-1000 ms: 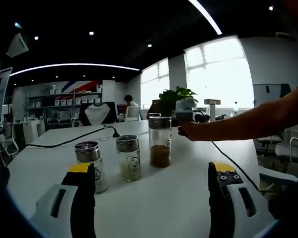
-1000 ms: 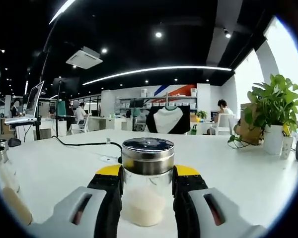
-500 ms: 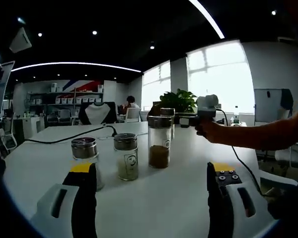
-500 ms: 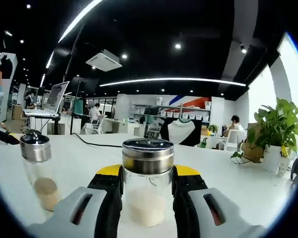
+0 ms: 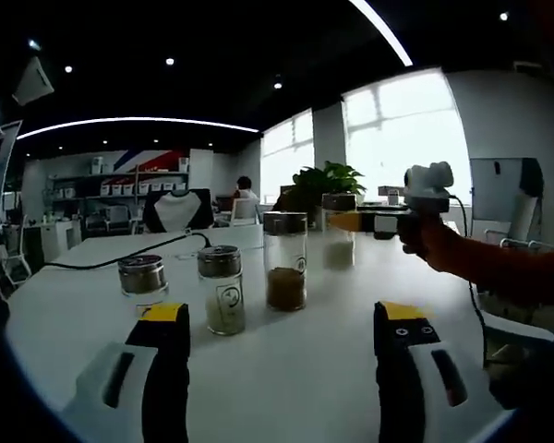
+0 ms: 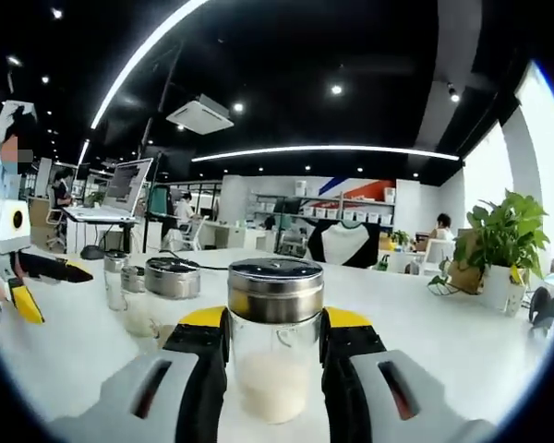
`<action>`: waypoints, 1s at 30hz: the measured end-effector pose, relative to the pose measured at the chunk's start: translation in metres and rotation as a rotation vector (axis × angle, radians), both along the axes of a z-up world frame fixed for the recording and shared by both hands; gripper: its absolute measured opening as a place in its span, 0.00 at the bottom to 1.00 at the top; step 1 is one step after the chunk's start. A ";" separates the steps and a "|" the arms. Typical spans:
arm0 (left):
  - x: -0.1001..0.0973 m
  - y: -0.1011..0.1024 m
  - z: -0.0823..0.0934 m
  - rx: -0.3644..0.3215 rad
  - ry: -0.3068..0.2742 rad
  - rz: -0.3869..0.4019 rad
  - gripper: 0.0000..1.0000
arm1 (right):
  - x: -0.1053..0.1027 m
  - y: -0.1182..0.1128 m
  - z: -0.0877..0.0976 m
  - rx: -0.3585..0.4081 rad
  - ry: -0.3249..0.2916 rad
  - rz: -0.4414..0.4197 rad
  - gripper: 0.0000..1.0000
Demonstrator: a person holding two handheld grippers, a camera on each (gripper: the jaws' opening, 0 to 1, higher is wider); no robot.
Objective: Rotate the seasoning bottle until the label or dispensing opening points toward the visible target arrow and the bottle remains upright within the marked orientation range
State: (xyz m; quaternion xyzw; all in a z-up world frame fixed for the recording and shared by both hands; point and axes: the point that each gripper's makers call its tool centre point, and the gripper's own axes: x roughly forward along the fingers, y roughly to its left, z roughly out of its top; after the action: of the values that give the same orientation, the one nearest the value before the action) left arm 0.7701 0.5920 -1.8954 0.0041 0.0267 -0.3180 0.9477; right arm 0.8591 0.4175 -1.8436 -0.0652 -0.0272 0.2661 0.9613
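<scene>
Right gripper [image 6: 275, 355] clamps seasoning bottle [image 6: 275, 341]; three jars [image 5: 220, 288] beside.

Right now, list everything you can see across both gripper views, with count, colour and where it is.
seasoning bottles: four, clear glass with steel lids; three stand on the table, one with white contents is in the right gripper.
table: one, white, under the bottles.
black cable: one, across the table's far side.
potted plant: one, green in a white pot, at the table's far edge.
left gripper: black and yellow jaws, open, low over the table.
right gripper: black and yellow jaws, clamped on the white-filled bottle.
</scene>
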 end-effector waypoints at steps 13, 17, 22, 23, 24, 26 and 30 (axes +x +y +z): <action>-0.010 -0.022 -0.001 0.047 -0.041 -0.054 0.72 | -0.077 0.061 0.001 0.006 -0.027 0.121 0.36; -0.012 -0.026 0.003 0.022 -0.053 -0.059 0.69 | -0.089 0.083 0.004 0.019 -0.037 0.175 0.36; -0.015 -0.033 0.001 0.039 -0.068 -0.085 0.66 | -0.098 0.094 0.001 0.044 -0.012 0.210 0.36; -0.016 -0.035 0.000 0.041 -0.069 -0.096 0.66 | -0.098 0.096 0.001 0.049 -0.009 0.219 0.36; -0.017 -0.037 0.000 0.048 -0.074 -0.111 0.65 | -0.103 0.102 0.002 0.070 0.001 0.259 0.36; -0.018 -0.038 0.000 0.054 -0.078 -0.124 0.64 | -0.109 0.107 0.003 0.104 0.006 0.305 0.36; -0.026 -0.049 -0.003 0.040 -0.059 -0.207 0.63 | -0.119 0.120 -0.003 0.085 0.010 0.377 0.36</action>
State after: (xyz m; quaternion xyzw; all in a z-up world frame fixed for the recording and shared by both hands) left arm 0.7444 0.5433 -1.8982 0.0350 0.0045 -0.4134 0.9099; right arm 0.7406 0.5375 -1.8469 -0.0168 -0.0455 0.4404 0.8965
